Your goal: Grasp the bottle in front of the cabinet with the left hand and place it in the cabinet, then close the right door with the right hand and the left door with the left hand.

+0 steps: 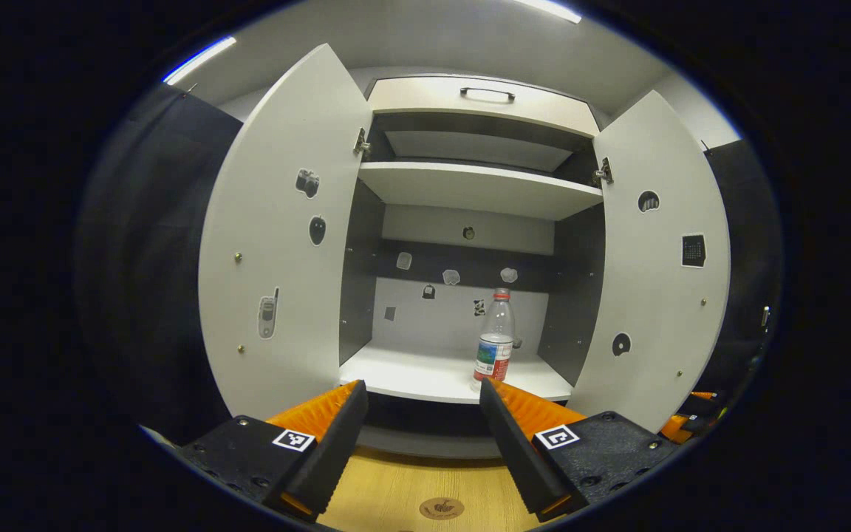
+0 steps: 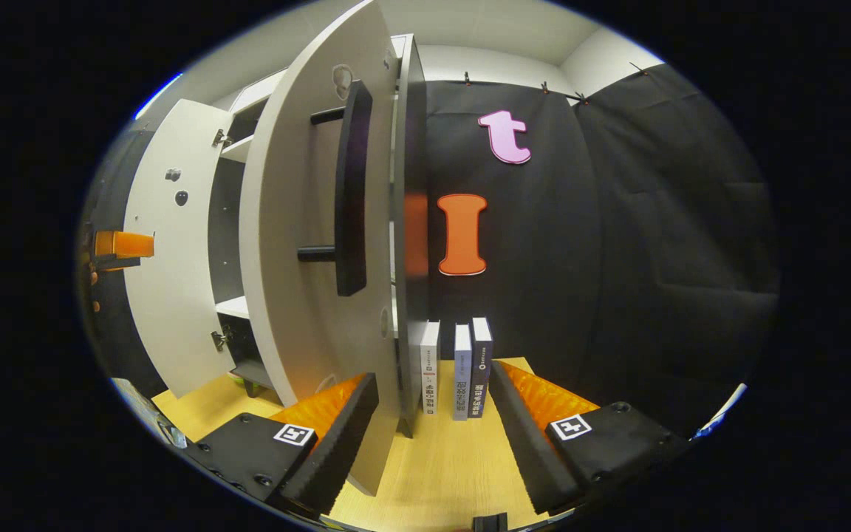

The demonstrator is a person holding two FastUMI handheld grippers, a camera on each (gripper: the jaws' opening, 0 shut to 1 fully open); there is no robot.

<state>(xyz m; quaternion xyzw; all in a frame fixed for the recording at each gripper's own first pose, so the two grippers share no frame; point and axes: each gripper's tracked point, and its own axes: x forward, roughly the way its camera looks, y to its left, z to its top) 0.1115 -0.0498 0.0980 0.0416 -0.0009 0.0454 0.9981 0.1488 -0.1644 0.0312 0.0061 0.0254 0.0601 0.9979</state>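
In the left gripper view, the small stickers [image 1: 451, 277] on the cabinet's far back wall are too small to make out, and the bottle [image 1: 496, 341] has its foot hidden behind the right finger [image 1: 503, 414]. In the right gripper view, the right door [image 2: 300, 244] hides most of the cabinet's inside.

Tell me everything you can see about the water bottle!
The bottle is clear plastic with a red cap and a label in red, white and a little green round its lower half. It looks empty or nearly so. It stands upright on the cabinet's white bottom shelf, near the front edge, toward the right side wall. Nothing grips it: the left gripper is open in front of it.
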